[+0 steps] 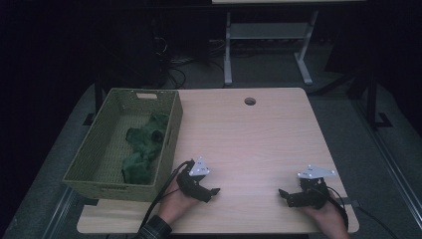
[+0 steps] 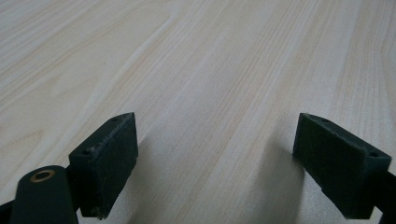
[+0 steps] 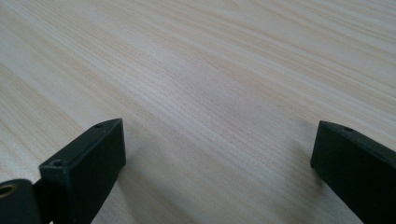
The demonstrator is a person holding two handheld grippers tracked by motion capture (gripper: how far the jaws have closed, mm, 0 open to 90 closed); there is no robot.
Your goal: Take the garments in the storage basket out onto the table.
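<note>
- Woven green basket (image 1: 107,149), one, sits on the bench's (image 1: 249,144) left edge, holding one crumpled green cloth (image 1: 144,147).
- Left tool (image 1: 215,191), jaws apart, rests just right of the basket.
- Right tool (image 1: 282,194), jaws apart, empty, lies near the bench's right front corner.

A light wooden table (image 1: 259,139) is recorded at the centre of the high view, its grain running lengthwise and its corners rounded. A round cable hole (image 1: 250,101) is noted near the far edge of the top, right of the middle. The same pale grain is seen close up in both gripper views. Grey carpeted floor (image 1: 343,119) is observed around the table. Behind it, a white metal frame (image 1: 268,31) with a shelf is found standing on two legs. Loose dark cables (image 1: 174,69) are noted on the floor to the left of that frame, beside a dark unit (image 1: 134,55) whose detail cannot be made out. A black stand (image 1: 370,94) is recorded at the right.
</note>
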